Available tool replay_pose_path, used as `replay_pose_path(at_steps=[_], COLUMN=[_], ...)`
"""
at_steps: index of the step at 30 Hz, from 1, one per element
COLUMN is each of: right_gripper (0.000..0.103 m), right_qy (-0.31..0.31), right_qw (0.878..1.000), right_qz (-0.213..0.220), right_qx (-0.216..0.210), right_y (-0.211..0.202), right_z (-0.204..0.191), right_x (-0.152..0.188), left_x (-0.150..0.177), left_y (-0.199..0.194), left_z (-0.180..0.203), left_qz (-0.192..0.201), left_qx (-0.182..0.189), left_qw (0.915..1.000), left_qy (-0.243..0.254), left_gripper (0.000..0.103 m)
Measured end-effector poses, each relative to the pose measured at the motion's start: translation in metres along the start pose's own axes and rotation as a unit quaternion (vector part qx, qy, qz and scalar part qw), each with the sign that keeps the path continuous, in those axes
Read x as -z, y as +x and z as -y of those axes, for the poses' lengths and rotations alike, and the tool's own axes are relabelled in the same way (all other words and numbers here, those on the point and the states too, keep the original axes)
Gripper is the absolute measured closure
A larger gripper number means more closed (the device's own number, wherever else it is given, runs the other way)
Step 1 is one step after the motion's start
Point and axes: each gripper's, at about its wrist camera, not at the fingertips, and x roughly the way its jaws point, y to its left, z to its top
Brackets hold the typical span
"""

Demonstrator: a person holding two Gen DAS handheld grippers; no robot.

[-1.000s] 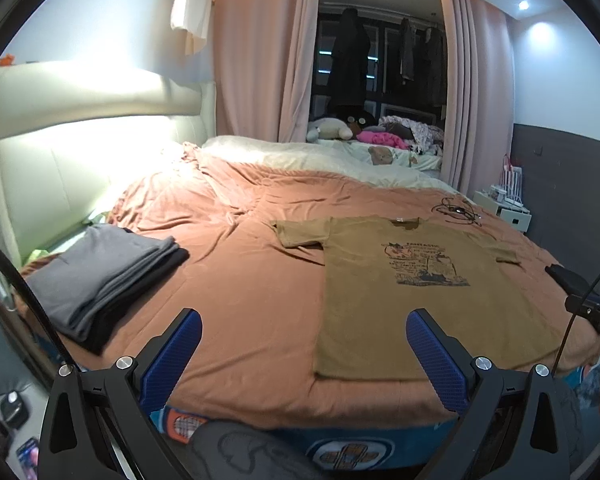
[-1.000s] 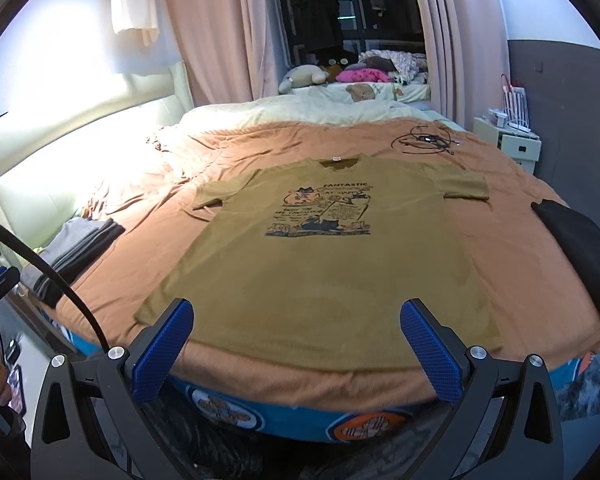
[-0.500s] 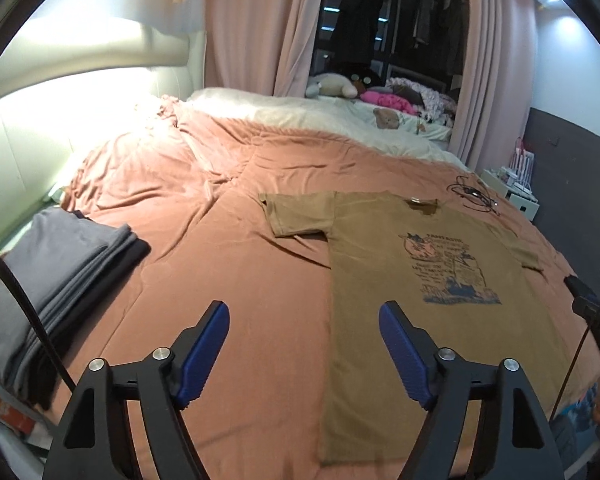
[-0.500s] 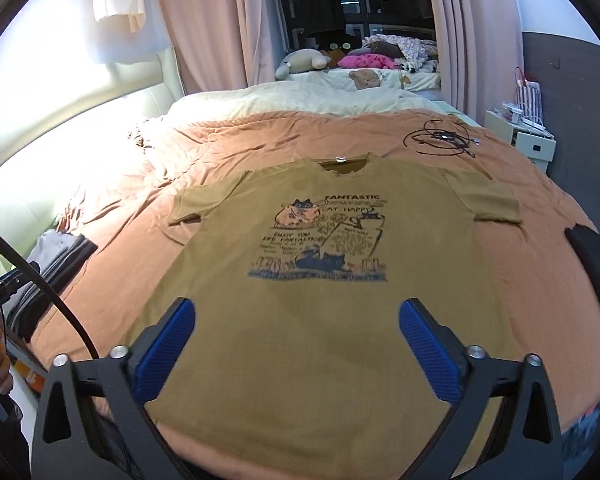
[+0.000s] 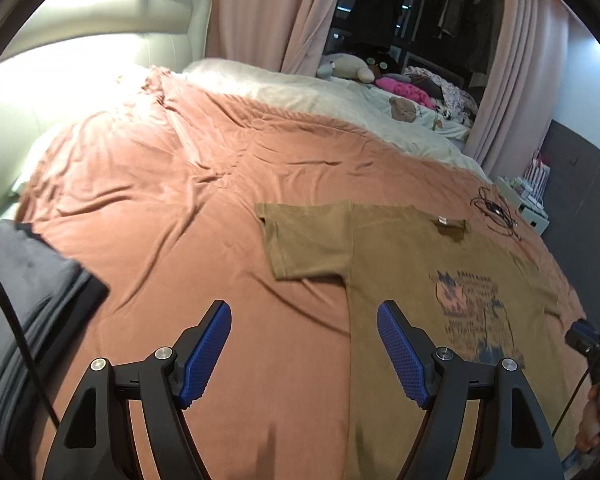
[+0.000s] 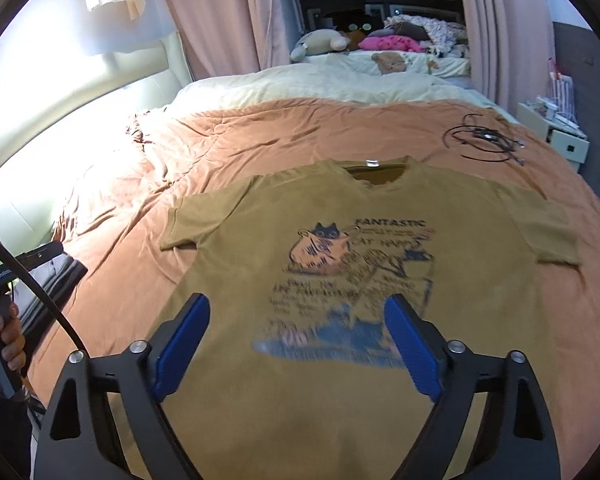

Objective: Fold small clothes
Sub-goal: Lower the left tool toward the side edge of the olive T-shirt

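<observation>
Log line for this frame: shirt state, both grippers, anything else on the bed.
shirt: flat, print up, unfolded | left gripper: open, empty | right gripper: open, empty | folded pile: bed's left edge | cable: beyond collar

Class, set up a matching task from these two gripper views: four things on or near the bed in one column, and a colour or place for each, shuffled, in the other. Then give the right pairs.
Things:
1. T-shirt
2. Cable coil
3. Folded clothes stack
4. Left gripper

Descriptions:
A. black, lying past the shirt's collar
B. grey and dark, at the bed's left edge
C. olive with a cat print, spread flat
D. blue pads apart, empty, beside the shirt's left edge

Pairs: 1-C, 2-A, 3-B, 4-D
</observation>
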Motion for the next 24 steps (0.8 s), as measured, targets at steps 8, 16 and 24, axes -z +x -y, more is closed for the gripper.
replay_pose_path(at_steps=[8,16,24], right_gripper=[0.023,0.041,0.062], right_qy=[0.002,0.001,0.011], right_qw=[0.999,0.996,0.992], right_qz=[-0.027,-0.073,-0.110], right_qx=[-0.026,-0.042,-0.061], right_y=[0.073,0.148,0.214], right_z=[0.006,0.003,0.003], right_x=[-0.038,-0.073,-0.095], left_x=[-0.044,-0.068,-0.081], left_y=[0.089,0.170,0.241], left_z=[-0.023,-0.045,-0.055], left_qz=[-0.053,-0.093,-0.134], left_qx=[-0.004,0.002,-0.001], left_qw=[0.9980,0.9934,0.9877], left_qy=[-0.035,-0.068,-0.080], left_gripper=[0.032,0.040,0.040])
